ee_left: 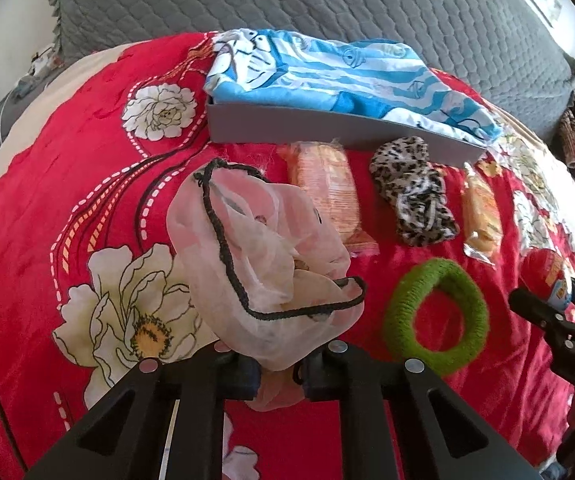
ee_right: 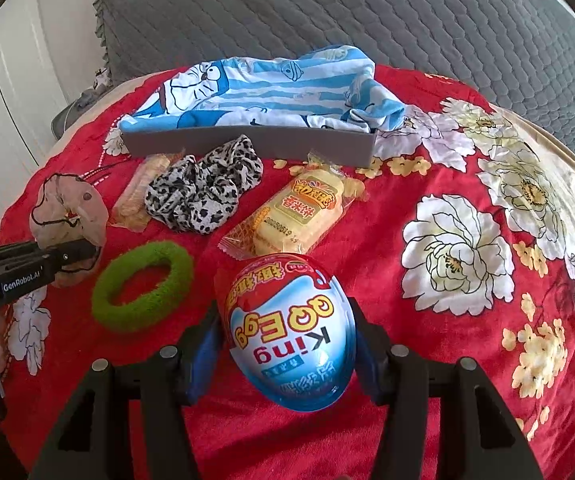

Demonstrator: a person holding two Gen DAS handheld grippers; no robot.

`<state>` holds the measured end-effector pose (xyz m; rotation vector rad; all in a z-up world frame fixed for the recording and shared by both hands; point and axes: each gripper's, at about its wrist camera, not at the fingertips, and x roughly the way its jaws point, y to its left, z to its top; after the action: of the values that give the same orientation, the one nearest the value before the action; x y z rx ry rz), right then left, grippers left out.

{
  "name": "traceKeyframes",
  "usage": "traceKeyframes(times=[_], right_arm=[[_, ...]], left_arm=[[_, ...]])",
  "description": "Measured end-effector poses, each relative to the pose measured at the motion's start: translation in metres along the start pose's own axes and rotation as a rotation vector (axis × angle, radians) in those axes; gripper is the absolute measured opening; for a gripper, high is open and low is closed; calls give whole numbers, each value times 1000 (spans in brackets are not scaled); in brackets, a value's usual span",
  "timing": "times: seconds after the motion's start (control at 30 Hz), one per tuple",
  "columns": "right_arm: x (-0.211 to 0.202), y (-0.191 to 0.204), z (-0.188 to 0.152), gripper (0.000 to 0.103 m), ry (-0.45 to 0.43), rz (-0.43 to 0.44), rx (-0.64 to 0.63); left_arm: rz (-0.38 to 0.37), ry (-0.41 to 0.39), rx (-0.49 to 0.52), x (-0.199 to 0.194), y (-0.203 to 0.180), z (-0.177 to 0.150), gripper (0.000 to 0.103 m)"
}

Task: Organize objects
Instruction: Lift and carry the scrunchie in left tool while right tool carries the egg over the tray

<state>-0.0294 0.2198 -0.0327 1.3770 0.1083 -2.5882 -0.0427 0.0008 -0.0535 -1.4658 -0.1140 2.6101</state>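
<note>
The grey box (ee_left: 327,130), shallow and open-topped, sits in the upper middle of both views on the red flowered blanket (ee_left: 67,168), with a blue-and-white cartoon cloth (ee_left: 327,76) heaped in it and spilling over its right end; it looks to be the place where the loose things are meant to go, since they lie in a rough row just in front of its near wall.

The left gripper (ee_left: 277,364), at the bottom centre of its own view, is closed tight on the sheer pink scrunchie (ee_left: 255,248) with dark trim, pinching one fold so the rest puffs up ahead of the fingers; soft cloth takes such a narrow pinch well, I judge. The right gripper (ee_right: 285,350), low in the centre of its view, stands partly closed with its blue pads against the two sides of the King Egg (ee_right: 291,332), held across its width, probably because that rounded shell would slip from any other hold.

Counted: three hair bands, namely the pink one, a leopard-print scrunchie (ee_left: 415,192) and a green knitted ring (ee_left: 437,316); two wrapped snack packets, an orange one (ee_left: 327,196) and a yellow one (ee_right: 299,212); one egg; one box; one cloth.
</note>
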Motion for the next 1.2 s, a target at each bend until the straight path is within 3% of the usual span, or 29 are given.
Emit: traceKeyframes(times=[0.8,1.2], right_arm=[[-40,14,16,57,-88,44,-16],[-56,16,25,57,-135,62,-39]], left_arm=[[7,-59,83,-51,-33,1,14],[36,-91,62,-69,-37,8,14]])
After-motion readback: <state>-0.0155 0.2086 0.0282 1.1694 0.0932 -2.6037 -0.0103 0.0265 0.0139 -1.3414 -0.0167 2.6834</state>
